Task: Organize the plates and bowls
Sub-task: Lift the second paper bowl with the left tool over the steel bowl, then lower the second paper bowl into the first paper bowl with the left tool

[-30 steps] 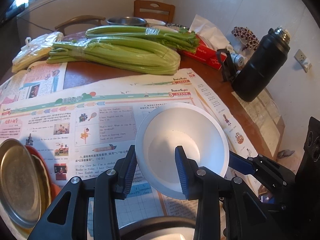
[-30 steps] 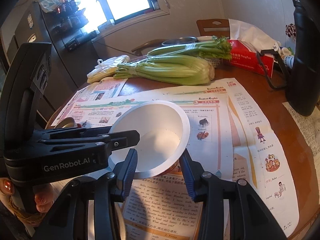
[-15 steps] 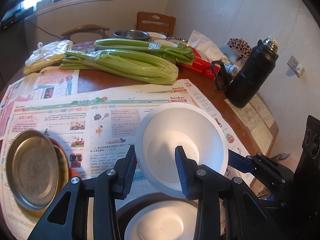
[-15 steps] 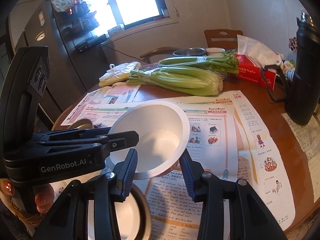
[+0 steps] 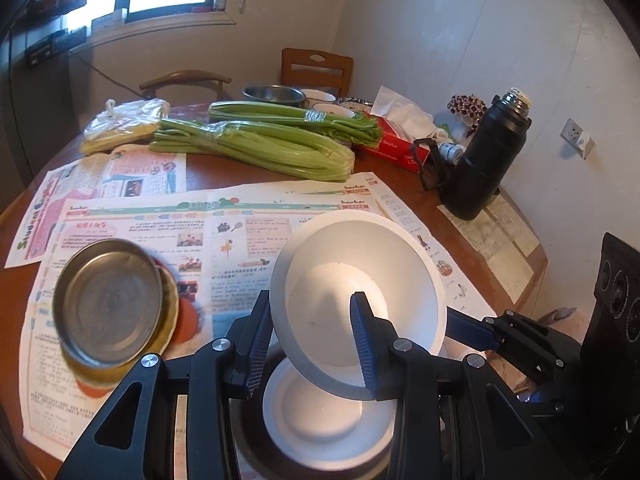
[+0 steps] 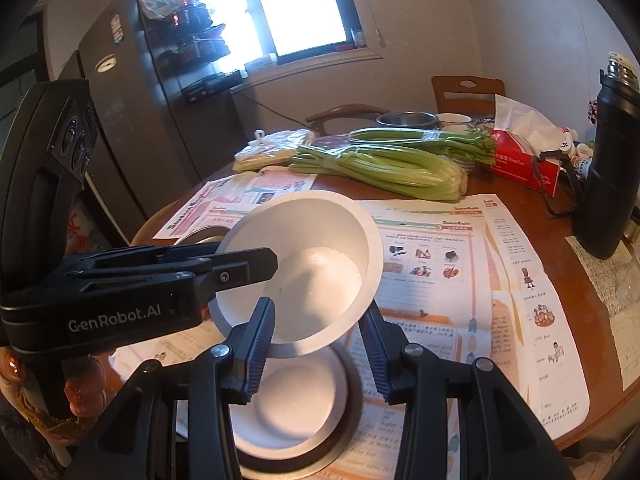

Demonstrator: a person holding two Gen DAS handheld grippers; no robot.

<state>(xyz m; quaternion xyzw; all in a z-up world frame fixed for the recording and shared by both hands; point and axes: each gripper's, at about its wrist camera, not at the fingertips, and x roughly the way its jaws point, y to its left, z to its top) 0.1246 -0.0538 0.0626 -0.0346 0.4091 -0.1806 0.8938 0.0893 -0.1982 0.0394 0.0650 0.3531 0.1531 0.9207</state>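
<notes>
Both grippers hold one white bowl (image 5: 360, 264) (image 6: 320, 240) tilted above the table. My left gripper (image 5: 312, 340) is shut on its left rim, one finger inside and one outside. My right gripper (image 6: 318, 344) is shut on the opposite rim; its blue fingertip (image 5: 472, 328) shows at the bowl's right in the left wrist view. Directly under the held bowl lies a second white bowl (image 5: 320, 420) (image 6: 288, 408) inside a dark-rimmed dish (image 6: 344, 432). At the left a metal plate (image 5: 106, 300) (image 6: 204, 234) tops a stack of coloured plates.
Newspapers (image 5: 240, 220) cover the round wooden table (image 6: 560, 208). Behind them lie celery bunches (image 5: 256, 144), a plastic bag (image 5: 120, 124), a red tissue box (image 5: 396, 144), a steel bowl (image 5: 274, 94) and a black flask (image 5: 488, 160). Two chairs (image 5: 316, 64) stand beyond, a fridge (image 6: 132, 120) at the left.
Both grippers have lifted the white bowl and drawn it back toward me. The second white bowl in the dark dish has come into view beneath it, and the metal plate shows more fully.
</notes>
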